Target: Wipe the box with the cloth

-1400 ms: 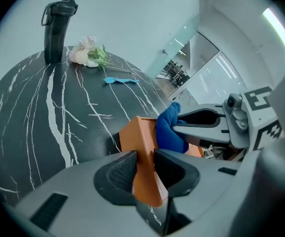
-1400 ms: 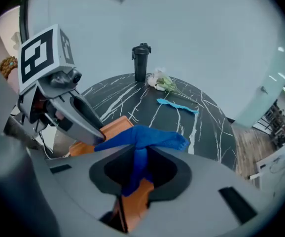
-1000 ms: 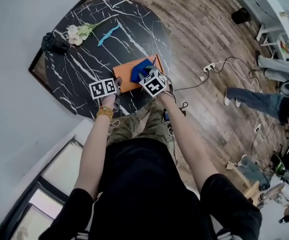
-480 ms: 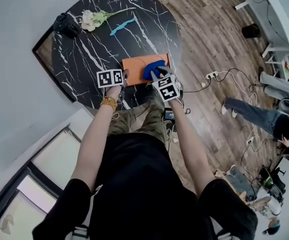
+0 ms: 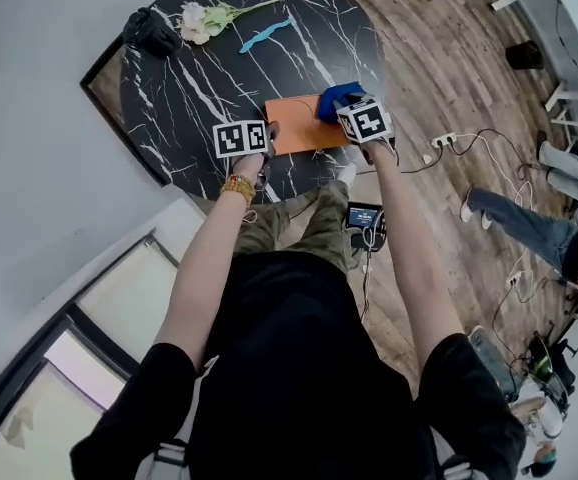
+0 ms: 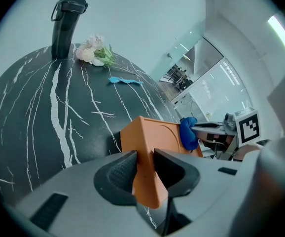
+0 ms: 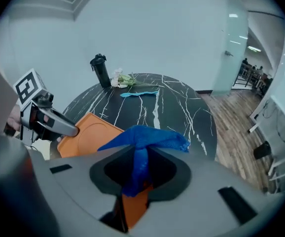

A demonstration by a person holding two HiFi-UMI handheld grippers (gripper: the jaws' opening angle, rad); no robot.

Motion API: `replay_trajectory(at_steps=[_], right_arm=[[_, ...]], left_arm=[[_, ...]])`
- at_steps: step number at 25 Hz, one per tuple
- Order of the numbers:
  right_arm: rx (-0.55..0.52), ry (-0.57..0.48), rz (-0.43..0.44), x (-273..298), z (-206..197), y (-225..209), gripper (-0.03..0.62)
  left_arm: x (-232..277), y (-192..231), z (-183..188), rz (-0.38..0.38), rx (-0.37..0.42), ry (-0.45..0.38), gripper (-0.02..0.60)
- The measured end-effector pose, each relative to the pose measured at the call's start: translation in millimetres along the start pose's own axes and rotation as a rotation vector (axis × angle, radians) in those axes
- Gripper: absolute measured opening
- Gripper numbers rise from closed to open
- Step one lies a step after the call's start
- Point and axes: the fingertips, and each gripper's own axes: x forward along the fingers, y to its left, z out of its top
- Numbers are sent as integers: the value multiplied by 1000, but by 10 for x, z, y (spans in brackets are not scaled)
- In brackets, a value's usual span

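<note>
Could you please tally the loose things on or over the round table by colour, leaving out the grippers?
Orange: 1, the box
Blue: 2, the cloth and a small light-blue item
Black: 1, the bottle
White: 1, the flower bunch
Total: 5

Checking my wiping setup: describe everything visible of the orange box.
The orange box is flat and rectangular, smooth like plastic, with a circle pressed into its top. It lies flat near the marbled black table's front edge. The left gripper clamps its near corner; the blue cloth, held by the right gripper, meets its right end.
</note>
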Motion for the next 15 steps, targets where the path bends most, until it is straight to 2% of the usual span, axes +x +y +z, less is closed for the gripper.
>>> replay_trajectory(at_steps=[6,15], right_arm=[[6,18,14,-129,-283,190,67],[116,-31,24,-307,-576,435,67]], left_arm=[[-30,42,19,7,-36,0,110],[-44,66,20,19,-40,-5,106]])
